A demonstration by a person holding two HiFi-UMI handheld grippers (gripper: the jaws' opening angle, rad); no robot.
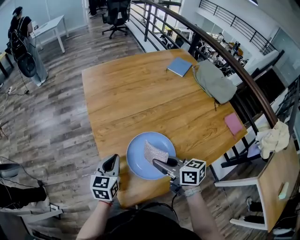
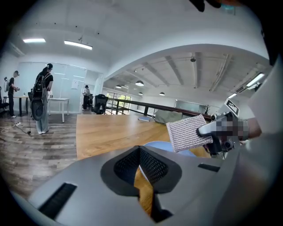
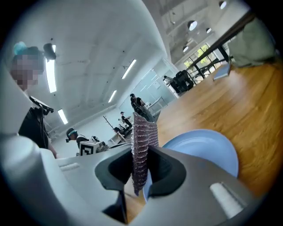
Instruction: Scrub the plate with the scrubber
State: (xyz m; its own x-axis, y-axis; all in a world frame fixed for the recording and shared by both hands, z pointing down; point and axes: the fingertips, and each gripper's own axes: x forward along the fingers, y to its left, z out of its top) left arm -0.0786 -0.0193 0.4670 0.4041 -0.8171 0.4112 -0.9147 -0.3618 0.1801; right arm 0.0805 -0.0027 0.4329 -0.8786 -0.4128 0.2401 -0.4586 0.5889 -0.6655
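Pale wooden square table (image 1: pixel 140 98) stands on plank flooring in an open office, with a dark metal railing (image 1: pixel 225 54) along its far side. At its near edge the right gripper (image 1: pixel 159 164) (image 3: pixel 140 165) has its jaws clamped on the near end of a grey ribbed rectangular scrubber pad (image 1: pixel 155 152) (image 3: pixel 143 132) (image 2: pixel 188 131). The scrubber stands on edge between the jaws. Its long axis runs straight ahead of them and a little upward, with the broad faces turned sideways (the left gripper view shows one ribbed face almost squarely).

Directly below and ahead of these jaws lies a round light-blue plate (image 1: pixel 138 164) (image 3: pixel 208 150) (image 2: pixel 162 145). Whether the scrubber's lower edge touches it cannot be told.

Just left of the right gripper, at the plate's other side, the left gripper (image 1: pixel 111 165) (image 2: pixel 140 152) has its jaws pressed together with nothing between them.

Well ahead of both grippers lie a blue notebook (image 1: pixel 180 66) and, to its right, a grey-green fabric bag (image 1: pixel 214 82). A flat pink thing (image 1: pixel 233 123), too small to identify, lies off to the right near the table's edge. Beyond that edge, a cream cloth (image 1: pixel 274 138) is draped over a wooden chair (image 1: pixel 279 183).

Far ahead to the left, a person with a backpack (image 1: pixel 21 37) stands by a white table (image 1: pixel 50 26), and a black office chair (image 1: pixel 116 14) is farther off.

The right gripper covers part of the plate's near rim in the head view. Each gripper's own body cuts off the plate's near part in its view.
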